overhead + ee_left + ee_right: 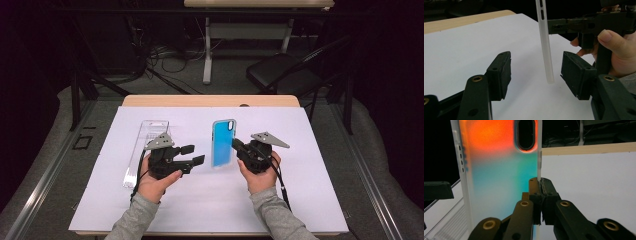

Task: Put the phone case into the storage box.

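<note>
A phone case (pixel 223 142), translucent blue and glowing orange at its top in the right gripper view (pixel 499 182), stands upright above the white sheet. My right gripper (pixel 236 145) is shut on its side rim, the pads (pixel 545 187) pinching the thin edge. My left gripper (pixel 194 154) hovers a little to the left of the case, open and holding nothing. In the left gripper view the case's frosted edge (pixel 545 50) rises beyond the gap of the left gripper (pixel 537 72), clear of both pads, with the right gripper (pixel 564 25) clamping it.
A clear plastic package (pixel 147 150) lies flat on the white sheet (pixel 310 200) behind my left hand. The wooden table edge (pixel 210 100) runs along the back. Beyond it stand a black folding chair (pixel 282 72) and a table leg (pixel 207 55) among floor cables.
</note>
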Demonstrator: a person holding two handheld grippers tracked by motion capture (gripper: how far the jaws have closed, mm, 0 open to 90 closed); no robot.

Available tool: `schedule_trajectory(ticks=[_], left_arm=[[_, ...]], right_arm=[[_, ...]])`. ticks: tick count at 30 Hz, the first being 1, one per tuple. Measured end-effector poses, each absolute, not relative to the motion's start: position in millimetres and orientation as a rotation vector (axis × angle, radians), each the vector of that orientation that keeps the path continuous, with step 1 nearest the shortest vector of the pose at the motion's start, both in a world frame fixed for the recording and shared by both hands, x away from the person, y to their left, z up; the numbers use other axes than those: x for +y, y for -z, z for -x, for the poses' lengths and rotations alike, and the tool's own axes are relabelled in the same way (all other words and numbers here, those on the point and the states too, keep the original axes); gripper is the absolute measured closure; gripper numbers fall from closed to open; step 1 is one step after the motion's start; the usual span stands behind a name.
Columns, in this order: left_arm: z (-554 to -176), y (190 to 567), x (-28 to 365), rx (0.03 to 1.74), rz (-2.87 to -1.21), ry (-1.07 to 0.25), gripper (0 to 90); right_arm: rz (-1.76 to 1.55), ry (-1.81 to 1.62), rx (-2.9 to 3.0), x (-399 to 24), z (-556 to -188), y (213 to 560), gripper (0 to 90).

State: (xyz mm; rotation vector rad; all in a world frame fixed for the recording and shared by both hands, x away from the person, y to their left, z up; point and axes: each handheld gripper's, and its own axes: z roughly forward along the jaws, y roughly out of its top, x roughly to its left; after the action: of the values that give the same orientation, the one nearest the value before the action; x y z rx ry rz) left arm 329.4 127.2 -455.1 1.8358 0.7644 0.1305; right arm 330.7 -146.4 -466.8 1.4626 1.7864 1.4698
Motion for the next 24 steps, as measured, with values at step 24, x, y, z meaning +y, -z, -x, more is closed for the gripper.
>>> schedule_trajectory(ticks=[24], left_arm=[[-333, 464, 106, 0.865, -1.771, -0.02, 53.1]], right_arm=[[-1.446, -1.459, 1.785, -141, -326, 472, 88.0]])
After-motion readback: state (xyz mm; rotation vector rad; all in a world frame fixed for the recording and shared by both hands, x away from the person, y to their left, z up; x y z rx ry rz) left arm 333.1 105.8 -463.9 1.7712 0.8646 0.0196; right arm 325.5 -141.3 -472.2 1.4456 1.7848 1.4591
